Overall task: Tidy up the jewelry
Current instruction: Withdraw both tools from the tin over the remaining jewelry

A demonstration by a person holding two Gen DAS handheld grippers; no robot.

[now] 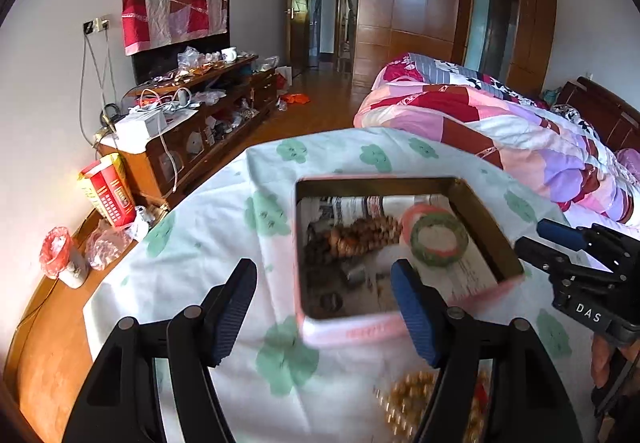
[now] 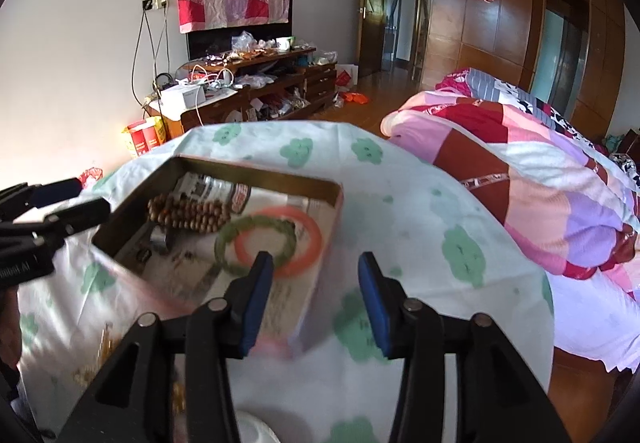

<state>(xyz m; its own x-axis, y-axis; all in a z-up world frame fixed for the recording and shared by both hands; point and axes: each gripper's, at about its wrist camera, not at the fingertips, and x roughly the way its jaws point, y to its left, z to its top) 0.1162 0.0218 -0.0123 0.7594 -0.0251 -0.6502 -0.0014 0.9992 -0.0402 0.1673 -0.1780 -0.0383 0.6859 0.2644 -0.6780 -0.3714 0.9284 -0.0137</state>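
An open pink tin box (image 1: 360, 331) (image 2: 338, 199) sits on a white cloth with green flowers. Inside lie a brown bead bracelet (image 1: 360, 237) (image 2: 188, 211), a green bangle (image 1: 438, 243) (image 2: 256, 239) over an orange bangle (image 1: 412, 215) (image 2: 304, 239), and papers. Yellow beads (image 1: 408, 399) (image 2: 104, 347) lie on the cloth in front of the box. My left gripper (image 1: 324, 307) is open and empty above the box's near edge. My right gripper (image 2: 316, 299) is open and empty at the box's right side; it also shows at the right of the left wrist view (image 1: 536, 239).
The clothed table (image 1: 200, 263) (image 2: 440, 203) has a bed with a patchwork quilt (image 1: 500, 131) (image 2: 520, 163) to its right. A cluttered wooden cabinet (image 1: 208, 111) (image 2: 260, 91) stands along the left wall. A white round object (image 2: 252, 429) lies at the near edge.
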